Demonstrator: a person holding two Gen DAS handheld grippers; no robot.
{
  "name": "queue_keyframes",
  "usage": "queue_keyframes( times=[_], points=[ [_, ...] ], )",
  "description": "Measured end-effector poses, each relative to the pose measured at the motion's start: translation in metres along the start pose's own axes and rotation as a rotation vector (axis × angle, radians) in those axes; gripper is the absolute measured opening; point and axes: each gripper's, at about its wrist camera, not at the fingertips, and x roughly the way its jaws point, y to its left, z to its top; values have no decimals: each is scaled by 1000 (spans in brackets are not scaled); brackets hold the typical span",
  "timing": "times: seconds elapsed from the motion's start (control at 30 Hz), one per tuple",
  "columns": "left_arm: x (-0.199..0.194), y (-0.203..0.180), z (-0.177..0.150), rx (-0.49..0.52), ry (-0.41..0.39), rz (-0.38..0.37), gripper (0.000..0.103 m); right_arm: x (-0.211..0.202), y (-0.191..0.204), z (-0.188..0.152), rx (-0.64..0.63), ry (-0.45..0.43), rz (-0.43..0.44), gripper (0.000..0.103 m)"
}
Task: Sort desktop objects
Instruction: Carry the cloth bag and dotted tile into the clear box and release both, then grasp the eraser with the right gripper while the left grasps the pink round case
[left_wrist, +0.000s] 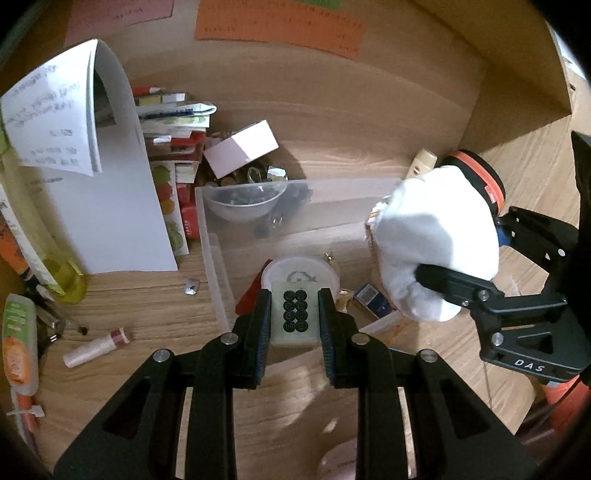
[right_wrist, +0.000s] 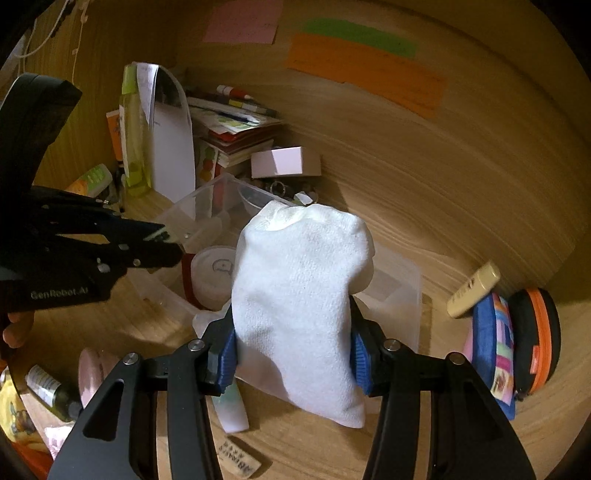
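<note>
white cloth (right_wrist: 299, 306), frame centre, clamped by the right gripper (right_wrist: 293, 354), hides much of the clear bin (right_wrist: 406, 295) holding a round lid (right_wrist: 212, 269). left gripper (left_wrist: 294, 317) pinches a dotted tile (left_wrist: 295, 314).

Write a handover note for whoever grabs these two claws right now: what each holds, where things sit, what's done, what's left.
Left claw: shut on a small tile with black dots, held over the clear plastic bin.
Right claw: shut on a white cloth bundle, also above the bin.
In the bin: round white lid, small clear bowl.
Done: both items picked up.
Left: drop both in, probably; then loose items like the lip balm tube, cream tube and orange-rimmed pouch on the desk.
</note>
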Motion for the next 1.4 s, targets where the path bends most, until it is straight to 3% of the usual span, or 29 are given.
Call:
queue_keyframes(
  times=[0.37,0.53,0.73,0.9,1.1,1.27,1.4],
  points=[
    [11,-3,-4,11,11,3,24,33,-2,7,1,44,1,51],
    [12,-2,-3,0,7,-8,24,40,-1,9,3,54,-10,60],
    [0,-3,-2,6,-21,-18,24,31,0,11,0,30,-43,76],
    [-9,-10,-1,27,-41,-7,24,12,-2,13,11,-2,-63,76],
    [-22,-15,-7,36,-70,28,53,-7,-6,4,45,-20,-68,78],
    [-33,-20,-12,50,-60,25,56,-20,-8,-12,84,-14,-60,78],
    [-41,-24,-21,62,-63,51,71,-29,-8,-28,112,-6,-54,78]
  ],
)
